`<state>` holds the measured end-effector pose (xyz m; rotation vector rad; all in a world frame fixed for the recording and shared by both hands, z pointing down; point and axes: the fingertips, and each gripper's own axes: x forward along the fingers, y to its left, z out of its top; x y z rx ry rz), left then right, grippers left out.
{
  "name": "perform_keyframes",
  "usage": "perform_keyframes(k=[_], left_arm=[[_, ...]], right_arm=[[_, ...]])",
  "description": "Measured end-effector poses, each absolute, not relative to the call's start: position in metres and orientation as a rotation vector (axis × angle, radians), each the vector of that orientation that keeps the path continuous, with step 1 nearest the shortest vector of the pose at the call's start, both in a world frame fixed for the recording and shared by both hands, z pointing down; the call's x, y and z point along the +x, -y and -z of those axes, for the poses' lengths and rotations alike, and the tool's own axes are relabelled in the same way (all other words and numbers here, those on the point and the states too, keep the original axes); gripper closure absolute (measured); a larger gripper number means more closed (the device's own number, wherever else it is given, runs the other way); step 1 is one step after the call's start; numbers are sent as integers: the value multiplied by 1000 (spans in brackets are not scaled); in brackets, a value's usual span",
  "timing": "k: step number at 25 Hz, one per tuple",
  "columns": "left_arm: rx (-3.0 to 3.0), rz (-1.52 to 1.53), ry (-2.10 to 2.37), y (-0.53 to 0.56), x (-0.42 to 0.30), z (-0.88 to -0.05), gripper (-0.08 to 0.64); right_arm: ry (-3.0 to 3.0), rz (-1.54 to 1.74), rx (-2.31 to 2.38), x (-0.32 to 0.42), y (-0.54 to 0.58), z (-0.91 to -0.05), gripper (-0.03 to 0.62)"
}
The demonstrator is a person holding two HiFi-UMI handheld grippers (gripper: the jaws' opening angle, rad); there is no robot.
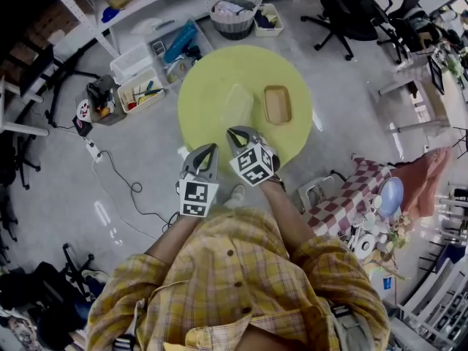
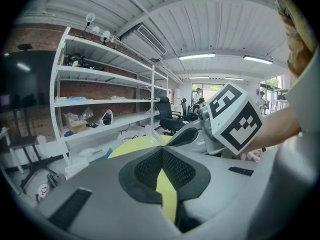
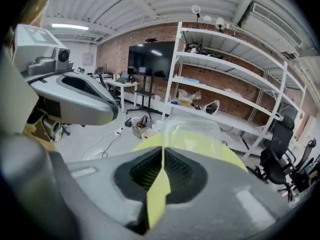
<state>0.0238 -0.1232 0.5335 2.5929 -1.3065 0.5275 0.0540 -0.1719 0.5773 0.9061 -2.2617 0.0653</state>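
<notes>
Left tongs (image 1: 210,149) and right tongs (image 1: 235,131) were both pinched shut, empty, by the lower edge of the table (image 1: 208,86); head view alone showed the tan tray (image 1: 277,104) right of the clear box (image 1: 238,107) mid-frame.

No legible text — just square markers (image 1: 254,164)

The tabletop (image 1: 212,79) is showing yellow-green, the tray (image 1: 278,104) tan. The grey left gripper (image 1: 210,148) and right gripper (image 1: 235,131) are carrying black-and-white square markers; the shirt (image 1: 241,269) is showing yellow plaid.
</notes>
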Motion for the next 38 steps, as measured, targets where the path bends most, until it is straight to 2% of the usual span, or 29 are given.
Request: perform_keyframes(k=[18,38], left_arm=[[2585,-520,1323,130,20,-531,557],[2576,-495,1325,132,20,-528,557]], right_arm=[[2425,-251,1068,56,163,-553,581],[2526,-296,1191,66,151,-528,581]])
